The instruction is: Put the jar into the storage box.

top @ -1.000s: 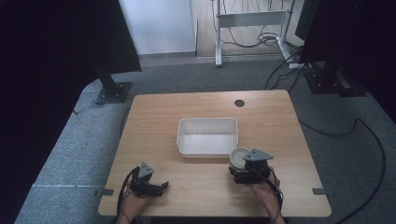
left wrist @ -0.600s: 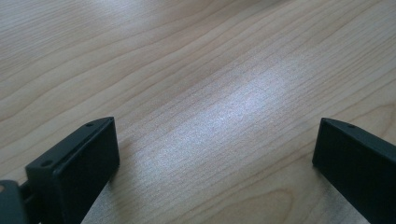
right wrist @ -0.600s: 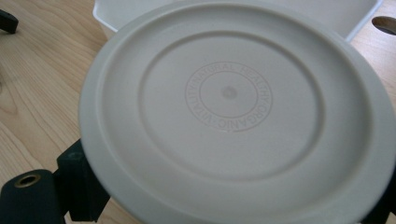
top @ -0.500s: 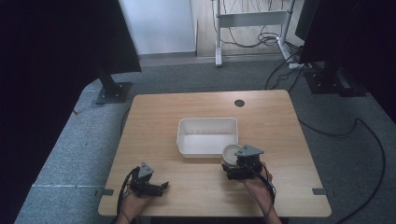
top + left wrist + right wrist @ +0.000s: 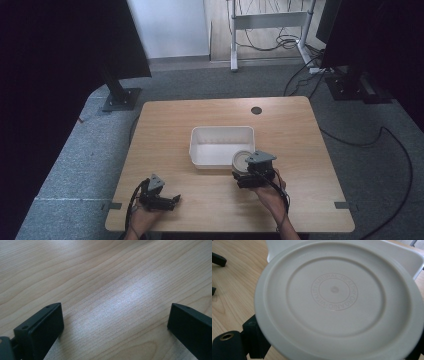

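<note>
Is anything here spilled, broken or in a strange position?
Nothing stands out. The right gripper holds a round white plate at the near rim of the white bin; no cracks or spills show. The left gripper rests open on the table.

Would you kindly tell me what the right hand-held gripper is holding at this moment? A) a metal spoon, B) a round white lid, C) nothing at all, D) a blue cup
B: the right hand-held gripper grips a round white lid at its edge, with embossed ring lettering on its face, held near the white tub on the table.
</note>
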The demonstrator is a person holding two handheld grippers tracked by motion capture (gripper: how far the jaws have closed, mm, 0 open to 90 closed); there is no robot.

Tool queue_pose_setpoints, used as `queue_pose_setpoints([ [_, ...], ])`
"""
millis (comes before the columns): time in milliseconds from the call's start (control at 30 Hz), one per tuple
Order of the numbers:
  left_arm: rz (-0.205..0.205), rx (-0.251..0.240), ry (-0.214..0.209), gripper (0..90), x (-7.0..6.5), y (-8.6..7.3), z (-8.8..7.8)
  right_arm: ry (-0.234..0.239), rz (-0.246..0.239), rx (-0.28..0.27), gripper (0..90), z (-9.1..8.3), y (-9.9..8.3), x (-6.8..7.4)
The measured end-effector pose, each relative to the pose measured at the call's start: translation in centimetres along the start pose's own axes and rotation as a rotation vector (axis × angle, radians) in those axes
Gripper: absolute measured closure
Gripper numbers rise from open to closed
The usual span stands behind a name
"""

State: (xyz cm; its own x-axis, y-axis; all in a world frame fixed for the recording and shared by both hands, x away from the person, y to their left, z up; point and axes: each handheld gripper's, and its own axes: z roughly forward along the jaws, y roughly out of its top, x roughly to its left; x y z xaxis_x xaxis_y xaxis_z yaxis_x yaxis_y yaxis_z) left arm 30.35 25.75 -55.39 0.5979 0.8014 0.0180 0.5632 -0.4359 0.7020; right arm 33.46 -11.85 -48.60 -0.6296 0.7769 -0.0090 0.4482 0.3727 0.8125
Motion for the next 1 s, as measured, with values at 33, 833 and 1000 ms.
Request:
queue_pose_setpoints([
  [33,0.000,0.000,0.000,0.2,0.0,0.0,0.0,0.000,0.000,0.000,9.2,0.1,0.1,0.0],
  [833,-0.001,-0.003,0.000,0.2,0.0,0.0,0.0,-0.028,-0.011,-0.010,9.2,3.1,2.8,0.3],
  [1000,0.002,0.000,0.000,0.2,0.0,0.0,0.0,-0.044,-0.005,-0.014,9.1,3.8,3.3,0.1],
])
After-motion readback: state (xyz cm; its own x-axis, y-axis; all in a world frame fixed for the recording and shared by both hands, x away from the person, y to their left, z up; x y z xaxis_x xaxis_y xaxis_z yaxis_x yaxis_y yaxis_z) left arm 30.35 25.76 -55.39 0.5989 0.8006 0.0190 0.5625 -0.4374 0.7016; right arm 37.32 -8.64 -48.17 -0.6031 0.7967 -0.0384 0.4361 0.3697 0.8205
